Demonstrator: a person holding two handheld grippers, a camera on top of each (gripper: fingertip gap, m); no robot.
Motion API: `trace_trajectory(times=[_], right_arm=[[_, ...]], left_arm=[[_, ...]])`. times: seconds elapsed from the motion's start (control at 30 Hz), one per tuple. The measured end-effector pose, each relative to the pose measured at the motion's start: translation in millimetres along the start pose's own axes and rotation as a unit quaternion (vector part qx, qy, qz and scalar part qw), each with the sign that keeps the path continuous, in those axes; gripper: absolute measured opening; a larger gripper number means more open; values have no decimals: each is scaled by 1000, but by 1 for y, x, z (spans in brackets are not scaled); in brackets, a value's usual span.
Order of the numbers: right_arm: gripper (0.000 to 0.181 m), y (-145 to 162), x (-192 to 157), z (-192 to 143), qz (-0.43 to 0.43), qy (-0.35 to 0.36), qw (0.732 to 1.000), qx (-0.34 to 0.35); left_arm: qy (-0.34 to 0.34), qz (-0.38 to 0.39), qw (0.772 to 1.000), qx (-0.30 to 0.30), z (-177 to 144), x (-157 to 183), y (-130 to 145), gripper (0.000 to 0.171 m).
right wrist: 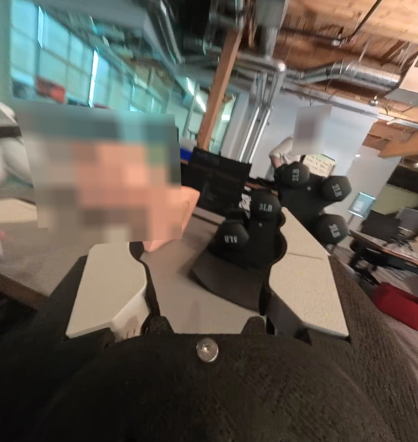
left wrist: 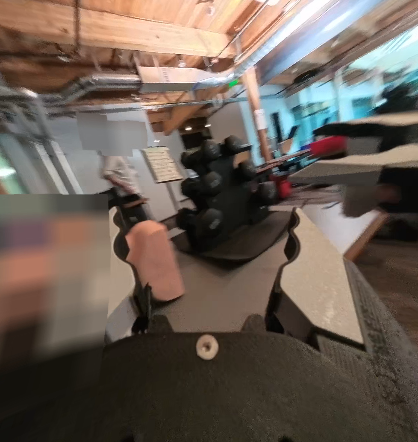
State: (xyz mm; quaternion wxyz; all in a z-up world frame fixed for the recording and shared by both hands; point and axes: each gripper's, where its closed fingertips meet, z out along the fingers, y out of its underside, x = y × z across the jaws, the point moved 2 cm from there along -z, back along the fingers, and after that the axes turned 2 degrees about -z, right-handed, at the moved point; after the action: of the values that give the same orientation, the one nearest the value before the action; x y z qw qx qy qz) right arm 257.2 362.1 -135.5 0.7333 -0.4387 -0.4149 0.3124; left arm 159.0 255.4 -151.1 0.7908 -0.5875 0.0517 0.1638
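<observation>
A: What stands on the grey table (left wrist: 212, 301)?
B: A black rack (left wrist: 224, 203) of black dumbbells (right wrist: 265, 207) on a dark mat, with a pink block (left wrist: 155, 260) just left of it.
A: And the claws?
B: The left gripper (left wrist: 203, 239) gapes wide, holding nothing, the block beside its left finger. The right gripper (right wrist: 210, 251) is also wide apart and empty, with the rack near its right finger.
A: Farther off?
B: A person (left wrist: 121, 172) stands far behind.
</observation>
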Motion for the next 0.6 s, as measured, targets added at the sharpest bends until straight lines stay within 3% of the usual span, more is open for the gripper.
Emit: trace_trajectory(times=[0.1, 0.27, 0.43, 0.6], right_arm=[[98, 3, -1, -1, -24, 13, 998, -49], [91, -24, -29, -1, 1, -26, 999, -24], [90, -36, -50, -4, 1, -57, 998, -25], [90, -27, -54, -18, 4, -66, 997, -51]], left_arm=[[-72, 74, 993, -58, -24, -25, 6, 125], [-94, 85, 988, -90, -43, -47, -6, 122], [-64, 54, 991, -104, -46, -42, -12, 123], [-28, 23, 996, -84, -40, -21, -8, 124]])
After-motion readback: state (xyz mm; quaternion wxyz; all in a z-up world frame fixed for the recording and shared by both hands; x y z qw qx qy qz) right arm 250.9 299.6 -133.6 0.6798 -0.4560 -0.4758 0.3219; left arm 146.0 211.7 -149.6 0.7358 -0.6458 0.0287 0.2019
